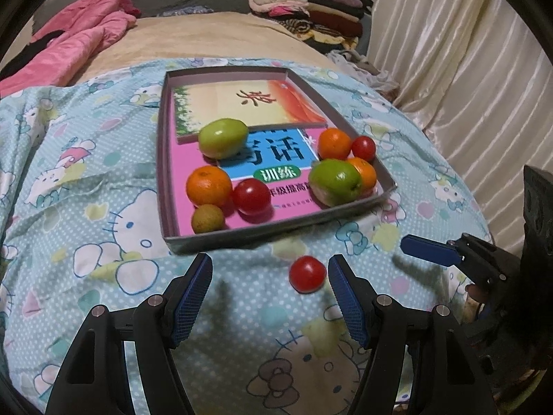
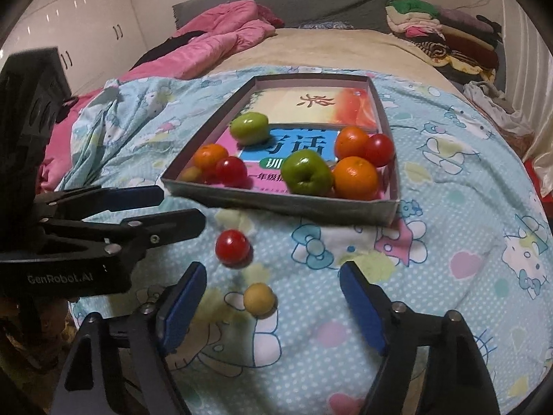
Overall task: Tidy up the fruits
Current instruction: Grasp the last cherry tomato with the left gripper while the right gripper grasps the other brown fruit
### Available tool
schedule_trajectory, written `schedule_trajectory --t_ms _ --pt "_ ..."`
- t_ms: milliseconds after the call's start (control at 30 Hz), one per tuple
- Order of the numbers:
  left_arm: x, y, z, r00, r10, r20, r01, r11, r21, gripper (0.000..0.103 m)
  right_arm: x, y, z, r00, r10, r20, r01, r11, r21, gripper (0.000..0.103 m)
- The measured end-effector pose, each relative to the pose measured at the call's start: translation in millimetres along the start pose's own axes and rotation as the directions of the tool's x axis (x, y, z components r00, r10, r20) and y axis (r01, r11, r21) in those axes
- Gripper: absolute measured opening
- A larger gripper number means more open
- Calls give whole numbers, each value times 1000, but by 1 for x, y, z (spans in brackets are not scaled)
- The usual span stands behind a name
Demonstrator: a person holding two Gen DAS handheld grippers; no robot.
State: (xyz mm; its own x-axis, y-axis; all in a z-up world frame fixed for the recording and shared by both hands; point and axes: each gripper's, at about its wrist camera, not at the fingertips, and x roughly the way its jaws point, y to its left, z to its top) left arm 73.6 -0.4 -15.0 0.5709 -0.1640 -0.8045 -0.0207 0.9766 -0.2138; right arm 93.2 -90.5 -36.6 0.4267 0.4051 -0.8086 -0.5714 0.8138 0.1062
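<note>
A shallow grey box point(image 1: 276, 238) point(image 2: 283, 204) lined with books lies on the bed. It holds several fruits: two green ones point(image 1: 223, 138) point(image 2: 309, 173), oranges point(image 1: 209, 186) point(image 2: 356, 178), red tomatoes point(image 1: 251, 196) point(image 2: 231, 171) and a small yellow-brown fruit point(image 1: 208, 219). A loose red tomato point(image 1: 307, 274) point(image 2: 232, 246) lies on the sheet in front of the box, just inside my open left gripper's point(image 1: 270, 273) right finger. A small yellow fruit point(image 2: 260, 299) lies between the fingers of my open right gripper point(image 2: 273, 282). Both grippers are empty.
The bed has a blue cartoon-print sheet point(image 1: 86, 207) point(image 2: 449, 242). A pink quilt point(image 1: 76, 45) point(image 2: 214, 45) lies far left. Folded clothes point(image 1: 311, 10) point(image 2: 442, 31) are stacked far right. A cream curtain point(image 1: 466, 69) hangs to the right.
</note>
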Motion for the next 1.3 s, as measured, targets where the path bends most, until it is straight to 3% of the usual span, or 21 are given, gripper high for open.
schedule_trajectory --t_ms 267,400,533,833,1133,1300 --pt "9 -11 -5 999 -17 -44 19 999 40 70 15 7 -5 997 32 -77 -34 999 -31 48" --pt "16 -13 -7 997 -43 -71 46 998 42 61 24 8 -7 992 31 -121 -36 999 -33 37" --pt "23 -14 -8 994 -60 -91 64 997 44 59 33 8 -10 987 29 -157 -35 999 -35 25" --pt "40 -14 -5 990 -65 -124 70 997 36 49 39 3 -12 984 36 -175 -38 999 -13 23" --pt "50 -16 -3 984 -109 -139 113 993 28 42 30 -13 -8 991 -15 -136 23 998 54 24" --pt "52 -22 -4 984 -109 -138 118 991 58 29 25 -28 -4 993 -38 -114 52 991 120 24"
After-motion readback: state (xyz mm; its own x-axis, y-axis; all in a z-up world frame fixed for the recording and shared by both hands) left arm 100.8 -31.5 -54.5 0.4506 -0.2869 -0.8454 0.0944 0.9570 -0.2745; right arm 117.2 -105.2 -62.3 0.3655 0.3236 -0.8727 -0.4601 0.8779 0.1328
